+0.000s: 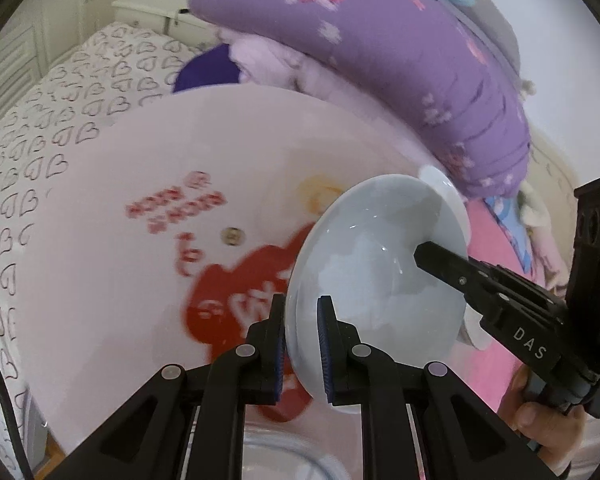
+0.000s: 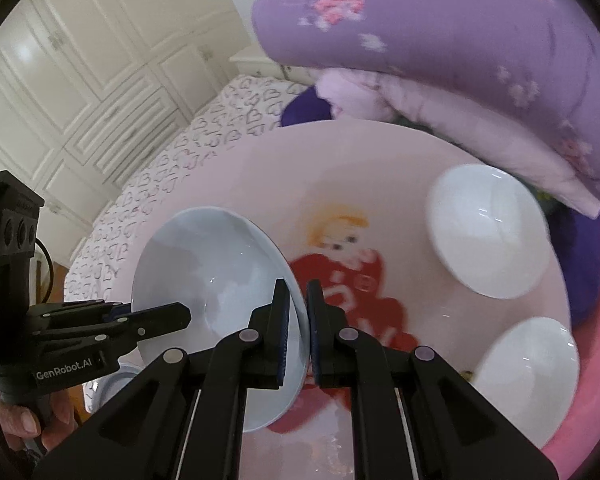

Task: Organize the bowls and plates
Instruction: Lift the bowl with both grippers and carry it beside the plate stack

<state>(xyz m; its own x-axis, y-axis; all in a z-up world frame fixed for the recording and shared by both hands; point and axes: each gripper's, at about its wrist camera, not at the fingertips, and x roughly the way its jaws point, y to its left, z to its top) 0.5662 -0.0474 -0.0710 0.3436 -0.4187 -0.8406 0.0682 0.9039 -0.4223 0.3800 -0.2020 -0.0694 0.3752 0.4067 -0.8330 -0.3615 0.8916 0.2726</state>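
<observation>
A pale blue bowl (image 1: 380, 272) is held tilted on edge above a round pink table (image 1: 120, 240) with a red cartoon print. My left gripper (image 1: 302, 348) is shut on its near rim. My right gripper (image 2: 298, 328) is shut on the opposite rim of the same bowl (image 2: 212, 276). Each gripper shows in the other's view, with one finger inside the bowl. Two white bowls (image 2: 488, 232) (image 2: 528, 376) sit upright on the right part of the table. In the left wrist view the rim of a white bowl (image 1: 444, 192) shows behind the blue one.
A folded purple floral quilt (image 2: 440, 40) lies behind the table on a bed with a heart-print sheet (image 2: 188, 144). White cabinets (image 2: 80, 60) stand at the back left. A clear rim (image 1: 292, 456) shows under my left gripper.
</observation>
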